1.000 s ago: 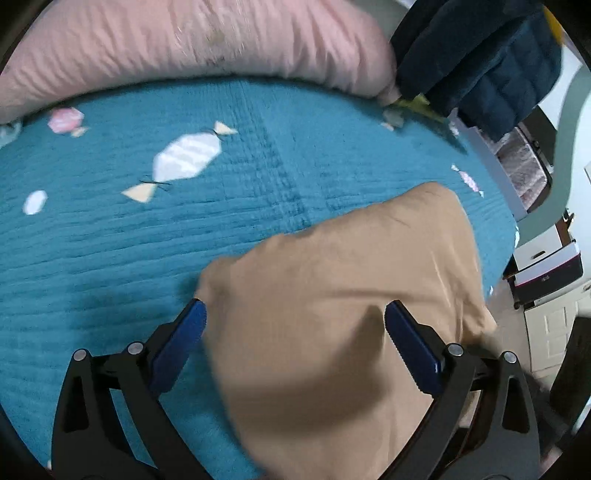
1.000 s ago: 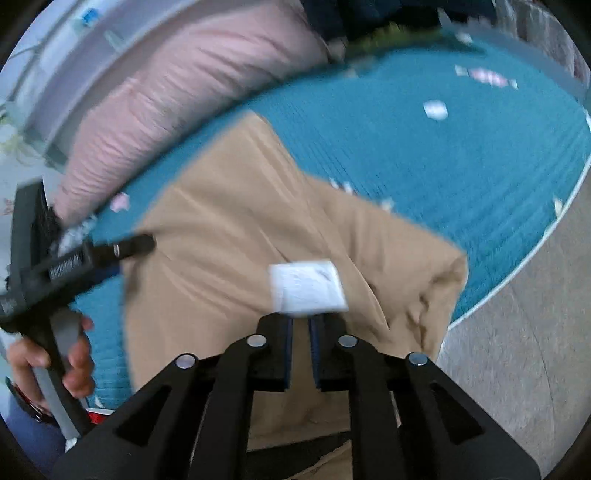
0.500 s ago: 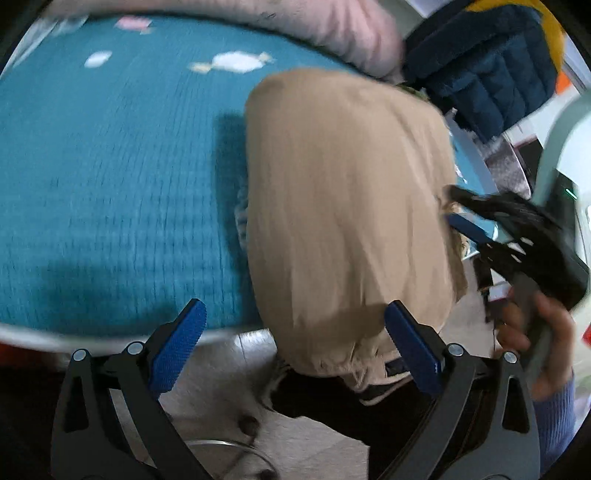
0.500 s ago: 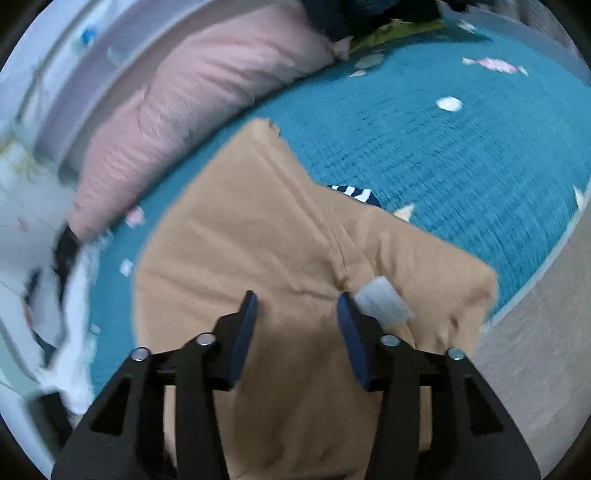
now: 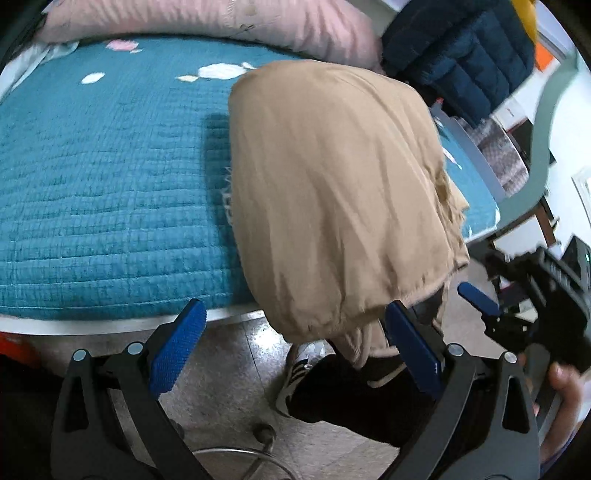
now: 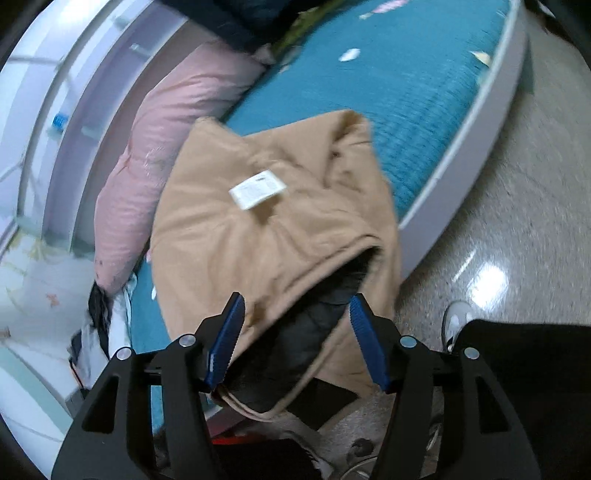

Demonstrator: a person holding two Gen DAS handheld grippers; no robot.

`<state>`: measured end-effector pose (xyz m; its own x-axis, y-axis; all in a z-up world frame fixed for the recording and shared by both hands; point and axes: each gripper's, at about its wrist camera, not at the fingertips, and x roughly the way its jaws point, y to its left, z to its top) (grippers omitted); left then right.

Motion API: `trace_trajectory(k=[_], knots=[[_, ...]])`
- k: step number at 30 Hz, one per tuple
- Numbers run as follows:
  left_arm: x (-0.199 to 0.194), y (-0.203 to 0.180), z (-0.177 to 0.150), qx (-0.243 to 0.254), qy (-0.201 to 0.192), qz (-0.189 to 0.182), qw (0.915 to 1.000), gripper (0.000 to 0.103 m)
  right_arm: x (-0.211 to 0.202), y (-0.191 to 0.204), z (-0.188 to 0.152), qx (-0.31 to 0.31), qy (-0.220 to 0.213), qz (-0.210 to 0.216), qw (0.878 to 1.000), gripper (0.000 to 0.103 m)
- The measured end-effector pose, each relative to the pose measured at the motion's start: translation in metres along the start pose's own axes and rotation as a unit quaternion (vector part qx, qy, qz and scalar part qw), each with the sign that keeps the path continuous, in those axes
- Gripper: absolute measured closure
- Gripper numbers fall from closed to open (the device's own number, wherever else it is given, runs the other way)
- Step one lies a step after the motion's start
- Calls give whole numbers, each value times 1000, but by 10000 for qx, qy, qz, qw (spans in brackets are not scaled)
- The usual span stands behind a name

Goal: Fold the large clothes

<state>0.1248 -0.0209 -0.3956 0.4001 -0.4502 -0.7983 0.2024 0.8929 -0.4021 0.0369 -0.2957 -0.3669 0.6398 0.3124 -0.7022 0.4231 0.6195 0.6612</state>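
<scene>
Tan fabric fills the middle of both views: the garment [image 5: 332, 192] lies on the teal quilted bedspread [image 5: 110, 192] with its near end draped over the white edge of the bed [image 6: 480, 122] and hanging toward the speckled floor [image 5: 229, 365]. From the left wrist camera the left gripper [image 5: 291, 345] has its blue-padded fingers [image 5: 177, 347] spread wide and holds nothing; the hem of the garment hangs just beyond and between the tips, and whether it brushes the right-hand pad cannot be told. From the right wrist camera the right gripper [image 6: 295, 339] also stands open, its jaws apart, with the garment's dark-lined opening [image 6: 332, 295] and a loop of tan cord [image 6: 258, 406] showing between the fingers; nothing is clamped. A white care label [image 6: 257, 191] sits on the upper face of the cloth. The right gripper [image 5: 532, 306] also appears at the right edge of the left wrist view, held in the person's hand [image 5: 565, 391], beside the garment's hanging end and apart from it. A pink pillow [image 5: 221, 18] runs along the far side of the bed, and a dark blue padded jacket [image 5: 461, 55] is heaped at the far corner. White candy shapes [image 5: 218, 70] dot the bedspread. A white sneaker [image 5: 303, 354] and a dark trouser leg [image 5: 351, 398] show below the hem.
</scene>
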Motion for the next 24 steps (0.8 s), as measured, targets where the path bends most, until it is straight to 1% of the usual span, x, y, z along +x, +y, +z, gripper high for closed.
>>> trace_trajectory(k=[1,3,4,5,6,7,9,11,12,13,14,15,16,17,18,20,23,24], knots=[[2,-4,-5,139,-6,6,9999,5,2,-6,2,173,68,161,9997,41],[8,-12,-13,443,-27,-26,9990,5,5,-17,3,457,176,330,9983,41],[11,-15,-15,555,-35,-17,9984,5,6,-22,4,578,189,313,9977,41],[13,-16,-19,692,-34,31,9976,5,7,-26,5,703,179,209,9971,40],[16,-19,-22,847,-73,128,9963,5,8,-28,5,761,171,214,9967,39],[20,-21,-24,930,-95,201,9954,5,10,-32,6,849,170,225,9960,39],[31,-24,-24,1112,-76,484,9926,5,15,-38,7,1002,173,312,9943,35],[43,-26,-22,1231,-39,679,9901,5,21,-45,4,1227,256,435,9912,34],[49,-28,-19,1275,44,738,9891,6,26,-49,3,1364,327,535,9887,33],[53,-29,-16,1285,91,727,9890,6,30,-53,2,1476,385,558,9867,33],[54,-30,-14,1287,125,690,9892,8,31,-57,1,1565,411,562,9852,33],[54,-30,-12,1296,178,613,9895,27,32,-60,1,1621,416,617,9840,32],[53,-32,-9,1359,279,322,9898,38,32,-62,-1,1695,436,707,9820,32],[52,-35,-5,1447,373,139,9887,47,32,-64,-2,1737,441,763,9808,32],[50,-37,-2,1532,388,135,9873,48,31,-66,-3,1824,415,840,9787,32],[46,-41,3,1642,385,73,9857,59,25,-70,-9,2179,329,1145,9687,32],[32,-36,18,1183,308,-287,9921,66,15,-71,-25,2669,195,1465,9523,31],[26,-36,23,1078,244,-391,9931,67,12,-71,-29,2790,142,1592,9469,29]])
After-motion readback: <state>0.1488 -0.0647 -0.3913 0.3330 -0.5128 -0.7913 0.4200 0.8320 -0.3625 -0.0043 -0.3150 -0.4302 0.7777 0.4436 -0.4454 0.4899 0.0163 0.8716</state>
